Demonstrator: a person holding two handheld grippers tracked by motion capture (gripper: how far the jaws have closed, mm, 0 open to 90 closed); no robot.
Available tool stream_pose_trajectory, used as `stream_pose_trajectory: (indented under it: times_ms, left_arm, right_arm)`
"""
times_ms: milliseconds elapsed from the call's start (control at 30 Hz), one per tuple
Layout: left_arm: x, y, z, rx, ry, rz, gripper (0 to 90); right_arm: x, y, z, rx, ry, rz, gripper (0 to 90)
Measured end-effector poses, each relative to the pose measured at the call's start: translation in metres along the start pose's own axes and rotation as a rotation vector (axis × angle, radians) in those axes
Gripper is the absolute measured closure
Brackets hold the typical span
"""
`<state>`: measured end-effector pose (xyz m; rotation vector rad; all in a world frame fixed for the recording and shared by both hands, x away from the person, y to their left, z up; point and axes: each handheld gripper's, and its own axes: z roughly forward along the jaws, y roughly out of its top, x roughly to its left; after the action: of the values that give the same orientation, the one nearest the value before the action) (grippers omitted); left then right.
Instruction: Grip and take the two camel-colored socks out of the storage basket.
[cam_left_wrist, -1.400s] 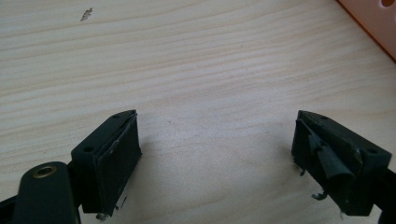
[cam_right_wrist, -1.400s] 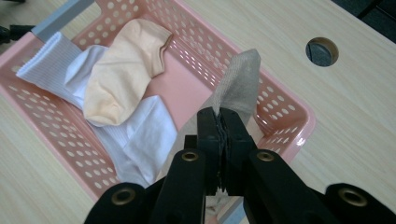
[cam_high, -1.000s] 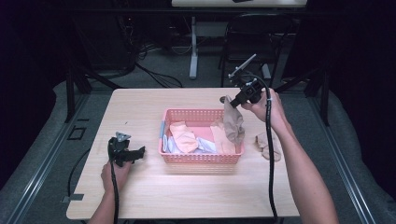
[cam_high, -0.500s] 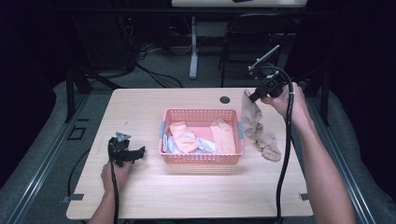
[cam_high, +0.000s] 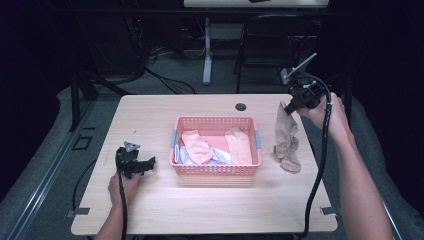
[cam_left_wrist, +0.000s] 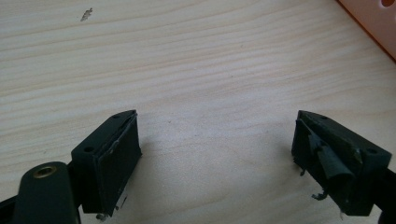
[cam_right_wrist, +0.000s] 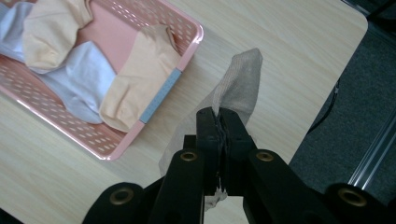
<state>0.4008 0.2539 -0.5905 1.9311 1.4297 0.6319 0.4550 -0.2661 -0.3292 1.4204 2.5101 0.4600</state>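
A pink mesh basket (cam_high: 216, 167) (cam_right_wrist: 184, 51) sits mid-table holding peach and pale blue socks (cam_high: 196, 146) (cam_right_wrist: 135, 84). My right gripper (cam_high: 292, 106) (cam_right_wrist: 218, 116) is raised over the table's right side, shut on the top of a tan sock (cam_high: 286, 140) (cam_right_wrist: 240, 81). That sock hangs down, and its lower end rests on the wood beside another tan sock. My left gripper (cam_high: 150, 162) (cam_left_wrist: 215, 149) rests low on the table left of the basket, jaws wide apart over bare wood with nothing between them.
The wooden table (cam_high: 150, 120) has a round cable hole (cam_high: 241, 107) near its far edge. A black chair (cam_high: 270, 40) and a white desk leg (cam_high: 207, 50) stand beyond the table. Grey floor (cam_right_wrist: 359, 93) drops off past the table's right edge.
My right gripper has carried the tan sock from over the basket's right end out to the right side of the table, slightly higher. The left gripper has stayed put.
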Motion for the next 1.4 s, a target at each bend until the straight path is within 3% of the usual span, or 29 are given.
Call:
stream_pose_trajectory:
  times_ms: [633,933,1233,1400]
  left_arm:
    - [0.0,0.0,0.0,0.0,-0.001,0.0,15.0]
    - [0.0,0.0,0.0,0.0,0.0,0.0,15.0]
    - [0.0,0.0,0.0,-0.001,0.0,-0.001,15.0]
    - [0.0,0.0,0.0,-0.001,0.0,-0.001,15.0]
  right_arm:
    - [-0.022,-0.029,0.089,0.103,-0.02,0.082,88.0]
    - [-0.021,-0.039,0.114,0.086,-0.022,0.103,87.7]
    - [-0.02,-0.044,0.135,0.088,0.012,0.111,87.0]
    - [-0.019,-0.044,0.142,0.095,0.009,0.116,80.4]
